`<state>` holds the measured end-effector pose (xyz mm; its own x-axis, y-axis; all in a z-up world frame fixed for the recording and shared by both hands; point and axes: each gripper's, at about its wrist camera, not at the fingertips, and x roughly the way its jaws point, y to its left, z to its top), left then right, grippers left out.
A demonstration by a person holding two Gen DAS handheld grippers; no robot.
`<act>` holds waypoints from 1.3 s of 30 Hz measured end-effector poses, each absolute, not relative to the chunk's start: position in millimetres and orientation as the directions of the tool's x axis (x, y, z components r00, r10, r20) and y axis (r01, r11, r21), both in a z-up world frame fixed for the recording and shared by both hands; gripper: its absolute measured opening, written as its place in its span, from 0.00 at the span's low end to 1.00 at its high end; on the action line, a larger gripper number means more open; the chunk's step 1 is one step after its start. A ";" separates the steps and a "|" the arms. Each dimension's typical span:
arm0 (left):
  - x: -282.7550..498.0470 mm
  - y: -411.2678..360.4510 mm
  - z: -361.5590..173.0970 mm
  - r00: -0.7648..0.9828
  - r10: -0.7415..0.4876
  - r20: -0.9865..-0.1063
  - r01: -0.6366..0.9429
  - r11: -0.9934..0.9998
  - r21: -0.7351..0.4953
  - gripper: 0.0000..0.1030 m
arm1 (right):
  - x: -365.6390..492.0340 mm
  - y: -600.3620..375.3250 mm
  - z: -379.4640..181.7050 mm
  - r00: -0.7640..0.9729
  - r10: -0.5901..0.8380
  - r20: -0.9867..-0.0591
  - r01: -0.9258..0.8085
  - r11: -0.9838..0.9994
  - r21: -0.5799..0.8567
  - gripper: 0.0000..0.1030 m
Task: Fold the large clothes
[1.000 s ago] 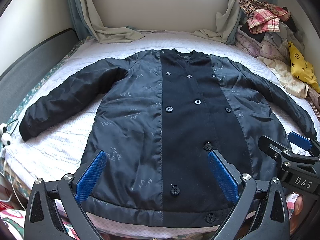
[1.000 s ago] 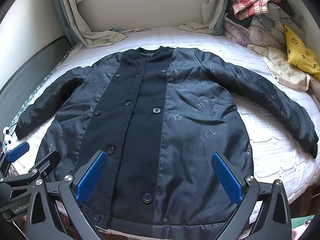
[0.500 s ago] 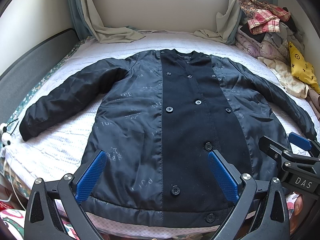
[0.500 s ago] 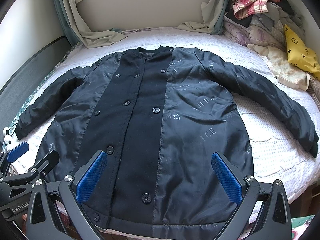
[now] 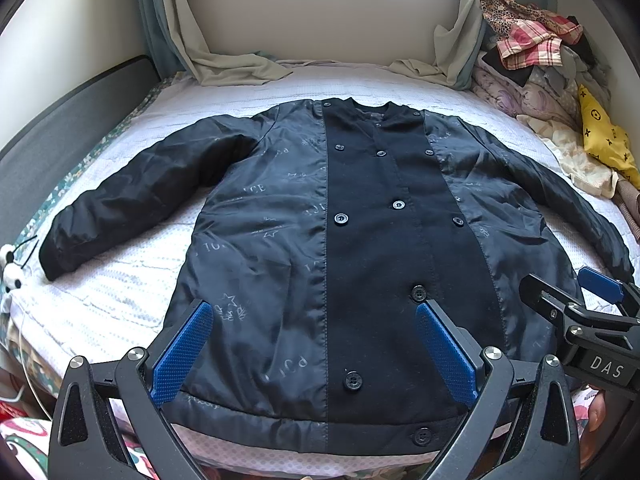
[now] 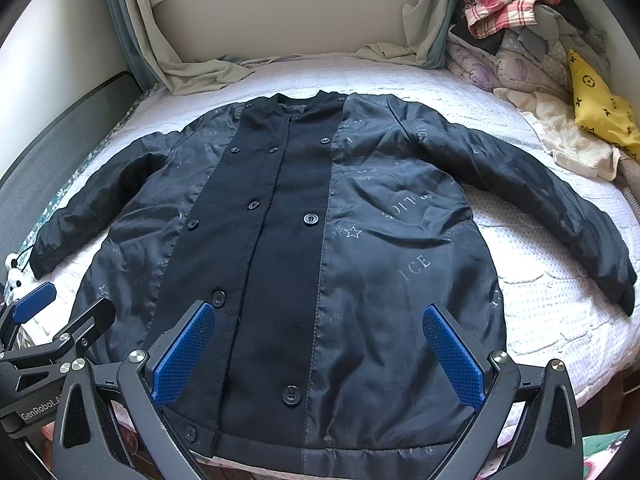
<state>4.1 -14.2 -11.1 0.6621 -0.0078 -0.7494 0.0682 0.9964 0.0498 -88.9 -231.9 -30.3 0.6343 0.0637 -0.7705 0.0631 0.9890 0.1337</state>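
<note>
yellow cushion; plaid cloth; curtains; panda toy

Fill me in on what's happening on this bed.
A person holds a claw in each hand over a black jacket spread flat, buttoned front up, sleeves out to both sides, on the white bedspread. The left claw and right claw are both open near the hem, gripping nothing. No fold has been made yet. A pile of other clothes sits in the far right corner.
</note>
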 end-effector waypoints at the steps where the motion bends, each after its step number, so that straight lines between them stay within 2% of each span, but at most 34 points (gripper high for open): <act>1: 4.0 -14.8 -11.3 0.662 -0.007 -0.750 0.067 0.997 0.050 1.00 | -88.5 -231.4 -30.0 0.635 0.064 -0.770 0.063 0.989 0.134 1.00; 16: 25.0 20.5 -6.0 0.667 0.025 -0.745 -0.013 1.000 0.021 1.00 | -76.3 -234.5 -9.1 0.671 -0.031 -0.741 0.061 0.998 0.014 1.00; 23: 50.4 53.2 46.9 0.735 0.022 -0.677 -0.058 0.998 -0.031 1.00 | -35.0 -227.8 30.9 0.687 0.035 -0.726 -0.023 0.999 0.027 1.00; 29: 88.7 79.3 76.7 0.772 0.031 -0.634 -0.087 0.995 -0.057 1.00 | 7.9 -213.0 58.6 0.748 0.070 -0.661 -0.109 0.994 -0.018 1.00; 34: 117.6 103.7 56.8 0.755 0.046 -0.654 -0.126 0.989 -0.077 1.00 | 30.7 -214.7 45.2 0.758 0.109 -0.643 -0.130 0.991 0.014 1.00; 39: 131.2 139.6 21.5 0.692 0.040 -0.721 -0.209 0.967 -0.147 1.00 | 52.2 -216.5 16.5 0.719 0.087 -0.690 -0.140 0.990 -0.021 1.00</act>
